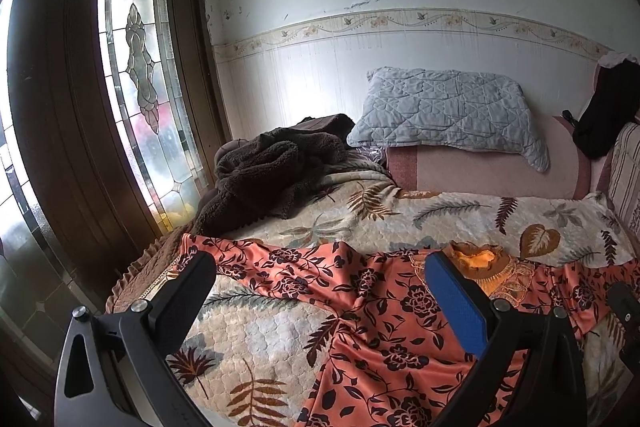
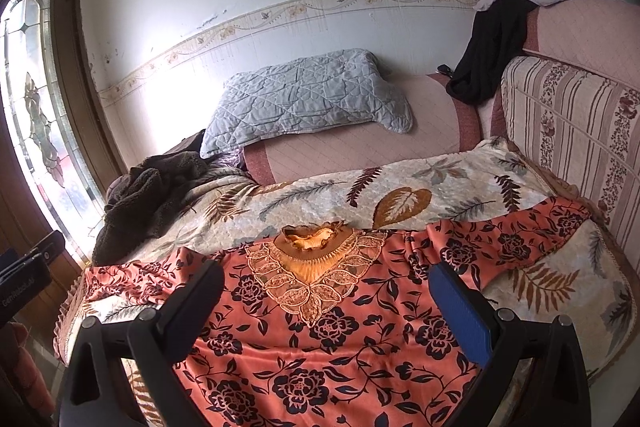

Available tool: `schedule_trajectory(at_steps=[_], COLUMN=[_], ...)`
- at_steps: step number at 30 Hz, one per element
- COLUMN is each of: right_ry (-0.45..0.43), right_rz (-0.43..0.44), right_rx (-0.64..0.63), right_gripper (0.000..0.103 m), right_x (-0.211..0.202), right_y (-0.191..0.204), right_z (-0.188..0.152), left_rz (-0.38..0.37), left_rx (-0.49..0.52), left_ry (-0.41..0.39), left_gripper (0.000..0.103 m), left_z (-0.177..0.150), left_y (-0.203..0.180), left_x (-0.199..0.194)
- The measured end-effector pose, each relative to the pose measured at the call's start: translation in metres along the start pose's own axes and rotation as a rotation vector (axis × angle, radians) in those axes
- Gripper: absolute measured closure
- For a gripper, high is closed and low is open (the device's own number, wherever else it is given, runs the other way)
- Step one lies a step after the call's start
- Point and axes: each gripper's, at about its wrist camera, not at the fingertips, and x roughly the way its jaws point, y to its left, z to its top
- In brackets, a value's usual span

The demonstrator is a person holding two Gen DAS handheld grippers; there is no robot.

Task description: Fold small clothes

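An orange top with black flowers (image 2: 320, 339) lies spread flat on the leaf-print blanket (image 2: 400, 195), sleeves out to both sides, its embroidered collar (image 2: 312, 247) facing the wall. My right gripper (image 2: 326, 285) is open and empty above its chest. My left gripper (image 1: 320, 279) is open and empty above the left sleeve (image 1: 248, 263) and shoulder of the top (image 1: 384, 331). The left gripper's body shows at the left edge of the right wrist view (image 2: 28, 275).
A brown fleece garment (image 1: 272, 171) lies bunched at the blanket's far left. A grey quilted pillow (image 1: 448, 111) leans on a pink bolster (image 1: 492, 167). A black garment (image 2: 488, 47) hangs over the striped sofa back (image 2: 568, 123). A glass door (image 1: 136, 67) stands left.
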Motion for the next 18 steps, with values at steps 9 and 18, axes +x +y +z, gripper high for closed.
schedule_trajectory(at_steps=[9, 18], right_ry=[0.069, 0.139], right_rz=[-0.033, 0.063], right_rx=[0.125, 0.809], right_gripper=[0.000, 0.002], right_x=[0.060, 0.146], right_y=[-0.074, -0.337], right_z=[0.001, -0.033], left_rz=[-0.061, -0.155], left_rx=[0.041, 0.086], left_ry=[0.106, 0.464], left_gripper=[0.000, 0.000], left_z=[-0.018, -0.105], left_y=[-0.055, -0.124], left_x=[0.073, 0.213])
